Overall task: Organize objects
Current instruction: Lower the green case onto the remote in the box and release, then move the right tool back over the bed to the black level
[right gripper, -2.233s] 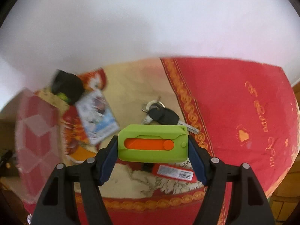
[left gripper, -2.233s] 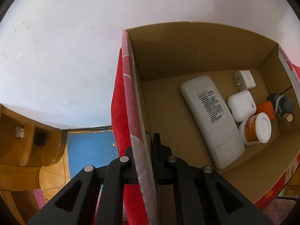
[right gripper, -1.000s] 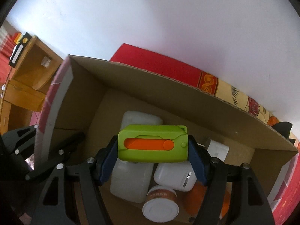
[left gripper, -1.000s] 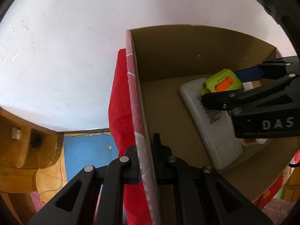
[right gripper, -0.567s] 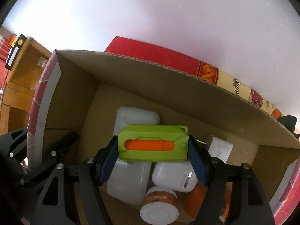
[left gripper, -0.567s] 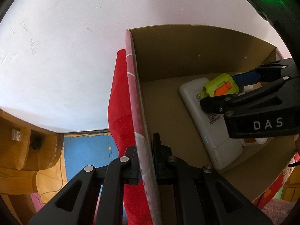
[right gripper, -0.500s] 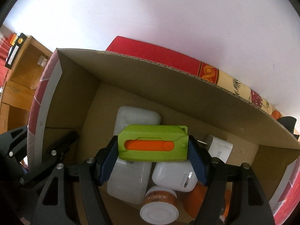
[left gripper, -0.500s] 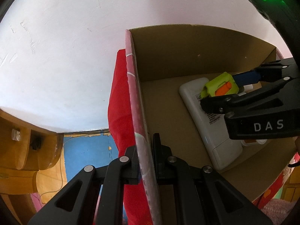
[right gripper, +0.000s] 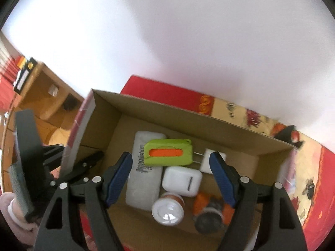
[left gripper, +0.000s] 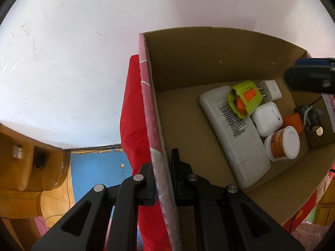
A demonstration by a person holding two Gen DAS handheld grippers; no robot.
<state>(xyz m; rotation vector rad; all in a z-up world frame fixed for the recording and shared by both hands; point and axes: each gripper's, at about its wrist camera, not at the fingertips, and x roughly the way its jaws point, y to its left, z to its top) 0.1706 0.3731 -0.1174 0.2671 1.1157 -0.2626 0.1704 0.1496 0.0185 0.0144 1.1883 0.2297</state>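
Note:
A cardboard box (left gripper: 209, 62) stands on a red cloth. My left gripper (left gripper: 162, 179) is shut on the box's left wall (left gripper: 156, 150). A green and orange utility knife (left gripper: 244, 98) lies inside, resting on a white remote (left gripper: 234, 133) and a white case (left gripper: 267, 118). In the right wrist view the knife (right gripper: 168, 152) lies below my right gripper (right gripper: 170, 177), which is open, empty and above the box (right gripper: 188, 117). A blurred tip of the right gripper shows at the right edge of the left wrist view (left gripper: 309, 77).
Also in the box: a white charger plug (left gripper: 271, 89), a white-lidded jar (left gripper: 282, 143), an orange object and a grey bundle (left gripper: 309, 115). A wooden shelf unit (left gripper: 27, 163) and blue floor mat lie to the left. A white wall stands behind.
My right gripper has opened and let go of the green knife, which now rests on the remote in the box. The gripper has pulled back up and away. The left gripper has held still.

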